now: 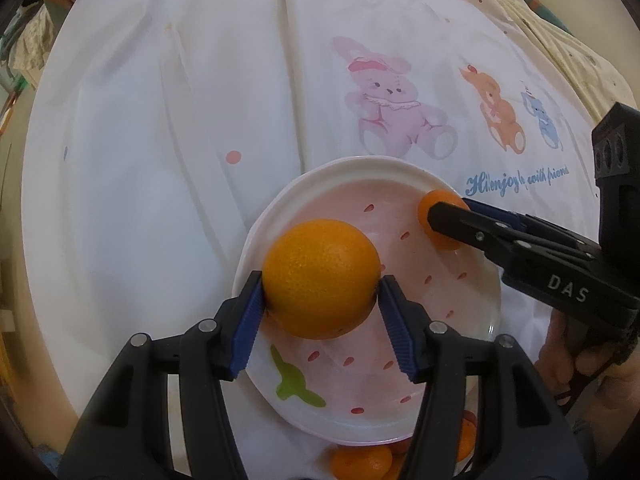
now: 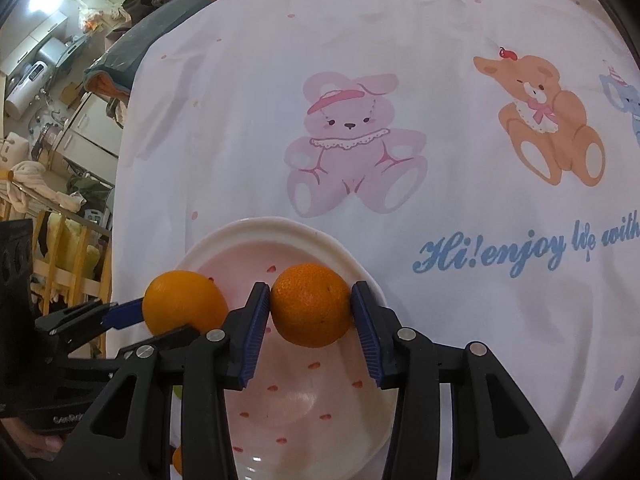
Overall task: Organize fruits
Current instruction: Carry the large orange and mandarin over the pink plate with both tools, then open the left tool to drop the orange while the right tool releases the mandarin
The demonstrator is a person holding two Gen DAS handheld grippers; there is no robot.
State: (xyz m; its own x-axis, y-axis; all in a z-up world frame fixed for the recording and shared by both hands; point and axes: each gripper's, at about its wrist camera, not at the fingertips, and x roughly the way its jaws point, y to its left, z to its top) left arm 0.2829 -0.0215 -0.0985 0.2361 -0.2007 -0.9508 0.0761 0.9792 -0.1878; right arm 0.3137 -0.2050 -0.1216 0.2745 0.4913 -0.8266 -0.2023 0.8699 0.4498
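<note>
A pink strawberry-print plate lies on a white cloth. My left gripper is shut on a large orange and holds it over the plate's left side. It also shows in the right wrist view, at the left. My right gripper is shut on a smaller orange over the plate's far right part. In the left wrist view the right gripper comes in from the right with that small orange at the plate's far right rim.
More small orange fruits lie just below the plate's near edge. The white cloth has printed bunny and bear figures. Furniture and clutter stand beyond the cloth's left edge.
</note>
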